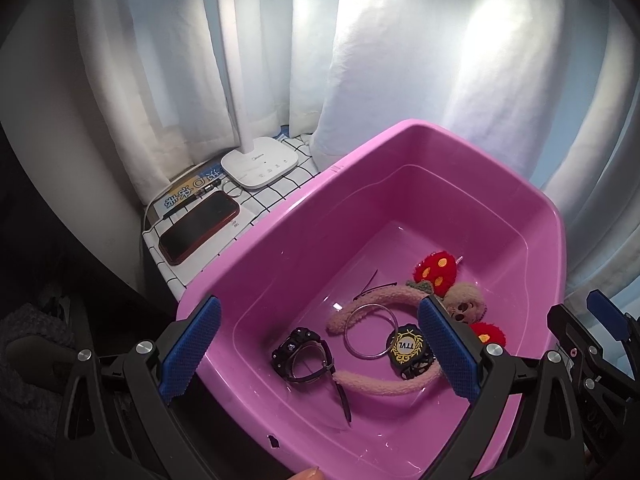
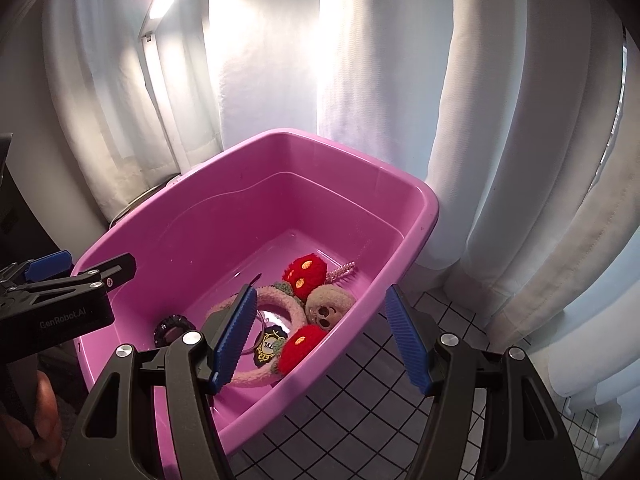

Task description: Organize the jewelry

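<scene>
Both tools (image 1: 320,344) (image 2: 320,336) open above pink bin (image 1: 280,216); jewelry inside, untouched.

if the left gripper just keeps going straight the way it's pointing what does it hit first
Most likely the silver bangle on the floor of the pink tub, which lies about midway between the open fingers of the left gripper, beside the black watch. Depth is uncertain; nothing seems to block the way.

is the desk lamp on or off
On. The desk lamp has a bright glare at its head at the top of the left wrist view, lighting the white curtain behind it.
</scene>
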A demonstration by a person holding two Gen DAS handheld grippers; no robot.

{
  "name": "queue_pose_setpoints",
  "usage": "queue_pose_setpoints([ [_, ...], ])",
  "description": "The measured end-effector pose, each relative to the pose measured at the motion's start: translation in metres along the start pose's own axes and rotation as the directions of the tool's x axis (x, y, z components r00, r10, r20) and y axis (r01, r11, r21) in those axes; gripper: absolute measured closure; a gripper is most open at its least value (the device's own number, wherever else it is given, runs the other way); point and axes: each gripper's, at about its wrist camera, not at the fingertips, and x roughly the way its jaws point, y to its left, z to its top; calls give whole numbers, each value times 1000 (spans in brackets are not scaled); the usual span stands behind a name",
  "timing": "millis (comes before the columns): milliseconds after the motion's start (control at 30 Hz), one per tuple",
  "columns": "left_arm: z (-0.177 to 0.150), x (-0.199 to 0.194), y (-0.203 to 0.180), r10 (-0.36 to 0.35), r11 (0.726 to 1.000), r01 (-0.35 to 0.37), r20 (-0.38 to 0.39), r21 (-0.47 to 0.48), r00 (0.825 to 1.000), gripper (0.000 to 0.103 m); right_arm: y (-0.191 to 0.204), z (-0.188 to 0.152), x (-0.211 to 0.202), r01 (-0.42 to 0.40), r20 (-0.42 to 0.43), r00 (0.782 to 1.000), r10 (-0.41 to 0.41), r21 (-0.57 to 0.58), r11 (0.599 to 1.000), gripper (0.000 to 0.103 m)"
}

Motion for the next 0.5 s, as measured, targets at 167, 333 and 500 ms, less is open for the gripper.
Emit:
queue_pose_setpoints([
  [167,-2,-1,1,10,1000,-10,-7,-8,1000,6,0,-6,-4,20,-11,1000,-20,16,1000,39],
  [333,-6,-2,-1,30,1000,-30,-10,-9,1000,6,-1,-16,-4,38,-35,999,-37,31,999,39],
  [500,-9,-1,-2,34,999,-35,-22,-19,999,6,-6,-23,-6,38,-53,998,-36,44,998,39],
])
